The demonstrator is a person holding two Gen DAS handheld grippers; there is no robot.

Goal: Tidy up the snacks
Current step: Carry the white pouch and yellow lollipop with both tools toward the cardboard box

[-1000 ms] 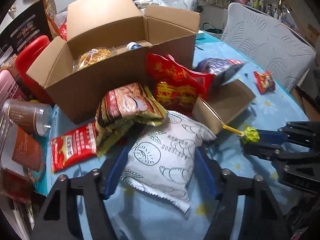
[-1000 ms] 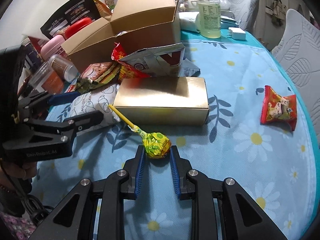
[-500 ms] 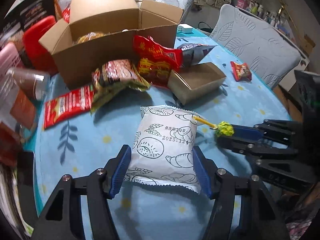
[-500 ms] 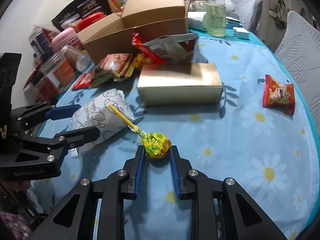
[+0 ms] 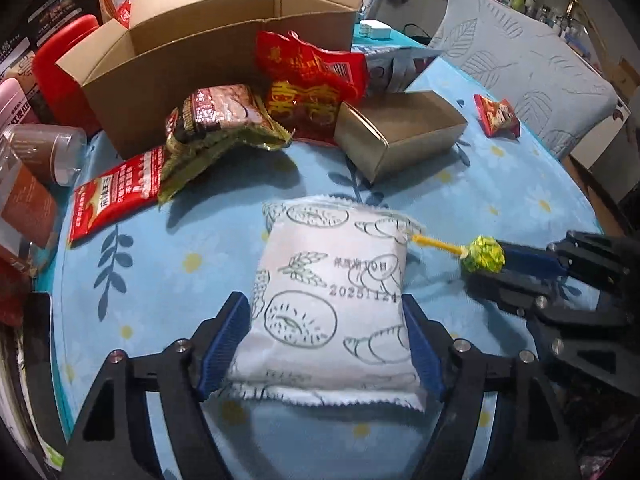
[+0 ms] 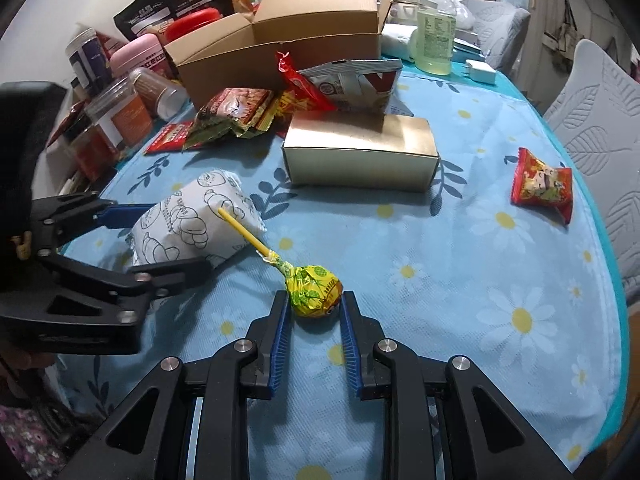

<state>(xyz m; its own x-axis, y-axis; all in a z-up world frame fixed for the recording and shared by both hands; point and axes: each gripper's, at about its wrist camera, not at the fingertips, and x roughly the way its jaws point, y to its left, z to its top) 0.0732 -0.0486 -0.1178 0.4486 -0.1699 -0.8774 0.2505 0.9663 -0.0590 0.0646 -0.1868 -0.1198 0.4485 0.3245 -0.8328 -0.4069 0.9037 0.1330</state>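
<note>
A white pastry bag (image 5: 332,292) printed with croissant drawings lies flat on the blue daisy tablecloth (image 5: 160,272). It sits between the blue pads of my left gripper (image 5: 324,304), whose jaws are opening and loosening off its sides. My right gripper (image 6: 315,304) is shut on the yellow-green wrapped head of a lollipop (image 6: 314,292), whose yellow stick points at the white pastry bag (image 6: 192,216). The left wrist view shows the right gripper (image 5: 486,270) just right of the bag, holding the lollipop (image 5: 482,256). A small open gold box (image 5: 400,132) stands beyond.
A big open cardboard box (image 5: 224,40) stands at the back, with a red bag (image 5: 312,80), a brown packet (image 5: 224,116) and a red sachet (image 5: 116,192) in front. A small red packet (image 6: 542,184) lies right. Jars (image 6: 120,112) crowd the left edge, a bottle (image 6: 436,32) the back, a chair (image 5: 520,64) right.
My left gripper has drawn the white bag out of the snack pile toward me and down onto the cloth, and its jaws have widened. The right gripper drifted back too, still gripping the lollipop.
</note>
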